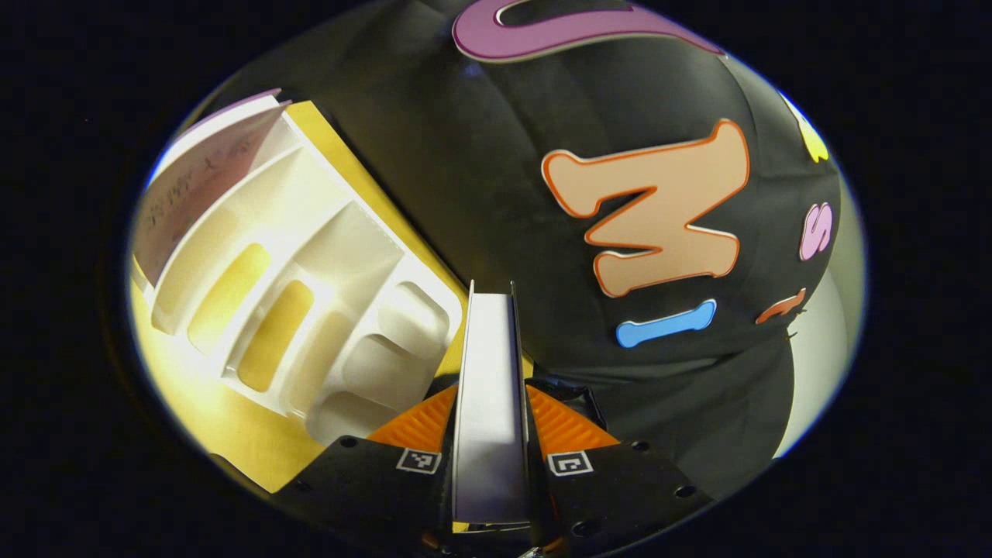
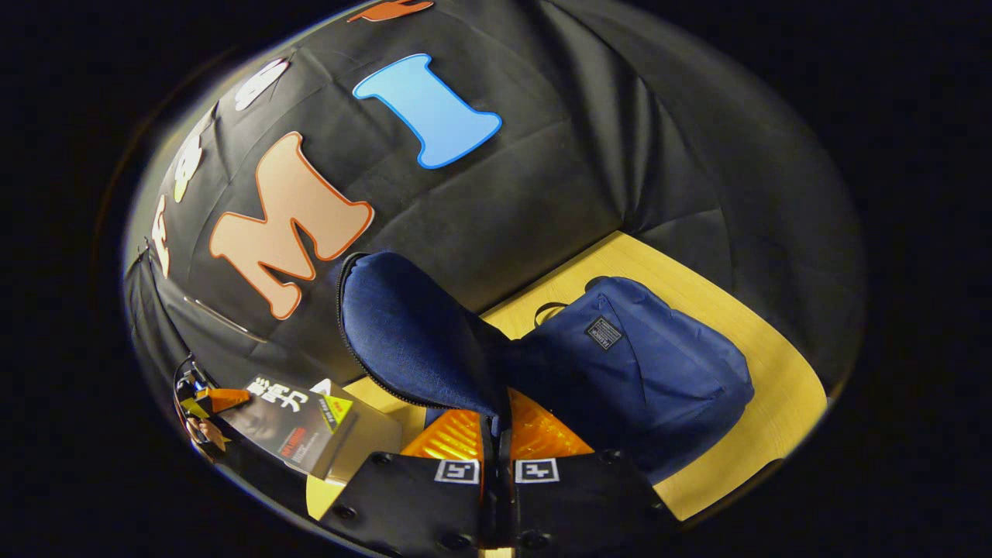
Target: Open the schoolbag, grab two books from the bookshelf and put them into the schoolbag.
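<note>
Yellow table, book upright in left tool

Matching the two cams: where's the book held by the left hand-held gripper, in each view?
Left gripper view: book bottom centre, edge-on in the left hand-held gripper.
Right gripper view: book lower left, cover up, beside the schoolbag.
Shared landmark: yellow table.

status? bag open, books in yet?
Done: schoolbag is open; the right tongs pinch its flap and hold it up. In hand: the left tongs grip a book, clear of the white bookshelf; the right gripper view shows that book nearing the bag. Left: drop it in. Another book stands in the shelf. Cannot tell whether any book is inside yet.
</note>
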`<control>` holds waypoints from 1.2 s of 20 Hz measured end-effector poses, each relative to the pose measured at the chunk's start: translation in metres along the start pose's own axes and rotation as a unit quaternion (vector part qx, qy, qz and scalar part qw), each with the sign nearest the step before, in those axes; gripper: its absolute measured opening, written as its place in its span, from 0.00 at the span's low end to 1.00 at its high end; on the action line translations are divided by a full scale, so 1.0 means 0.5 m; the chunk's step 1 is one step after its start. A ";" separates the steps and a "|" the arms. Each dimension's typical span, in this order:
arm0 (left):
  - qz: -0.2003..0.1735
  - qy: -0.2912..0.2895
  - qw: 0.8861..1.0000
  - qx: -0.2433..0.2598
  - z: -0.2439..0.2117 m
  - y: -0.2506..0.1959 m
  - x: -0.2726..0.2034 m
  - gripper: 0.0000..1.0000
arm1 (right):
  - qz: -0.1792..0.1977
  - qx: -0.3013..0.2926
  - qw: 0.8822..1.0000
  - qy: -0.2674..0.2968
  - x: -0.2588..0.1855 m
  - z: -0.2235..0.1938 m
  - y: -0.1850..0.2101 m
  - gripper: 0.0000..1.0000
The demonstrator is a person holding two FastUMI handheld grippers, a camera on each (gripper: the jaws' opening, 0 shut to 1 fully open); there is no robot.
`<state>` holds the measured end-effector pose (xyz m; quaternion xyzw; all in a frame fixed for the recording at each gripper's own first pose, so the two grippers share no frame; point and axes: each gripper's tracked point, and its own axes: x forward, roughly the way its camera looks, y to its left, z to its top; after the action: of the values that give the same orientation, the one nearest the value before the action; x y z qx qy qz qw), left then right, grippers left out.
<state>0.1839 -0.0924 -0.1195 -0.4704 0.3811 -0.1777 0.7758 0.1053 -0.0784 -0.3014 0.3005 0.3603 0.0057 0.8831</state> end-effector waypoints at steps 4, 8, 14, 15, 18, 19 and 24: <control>0.014 0.018 1.000 -0.005 -0.067 0.002 0.090 0.35 | 0.010 0.015 1.000 -0.004 -0.005 0.011 -0.002 0.02; 0.042 0.036 0.998 0.006 -0.131 0.014 0.177 0.35 | 0.015 0.021 1.000 0.000 -0.006 0.014 -0.004 0.03; 0.050 0.053 0.997 0.015 -0.226 0.000 0.295 0.36 | 0.022 0.038 0.999 -0.002 -0.008 0.026 -0.010 0.03; 0.049 0.053 0.997 0.014 -0.242 -0.007 0.314 0.36 | 0.024 0.039 0.999 -0.003 -0.006 0.026 -0.011 0.03; 0.043 0.058 0.997 0.002 -0.294 -0.021 0.368 0.37 | 0.029 0.040 0.999 -0.004 -0.003 0.029 -0.005 0.02; 0.045 0.060 0.997 0.001 -0.313 -0.022 0.388 0.37 | 0.031 0.041 0.999 -0.007 -0.006 0.032 -0.007 0.01; 0.034 0.056 0.998 -0.021 -0.393 -0.045 0.446 0.36 | 0.041 0.054 0.998 -0.019 -0.006 0.042 0.005 0.03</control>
<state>0.1806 -0.3617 -0.2472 -0.4628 0.4430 -0.1696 0.7489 0.1169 -0.0884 -0.2862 0.3627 0.3307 0.0164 0.8711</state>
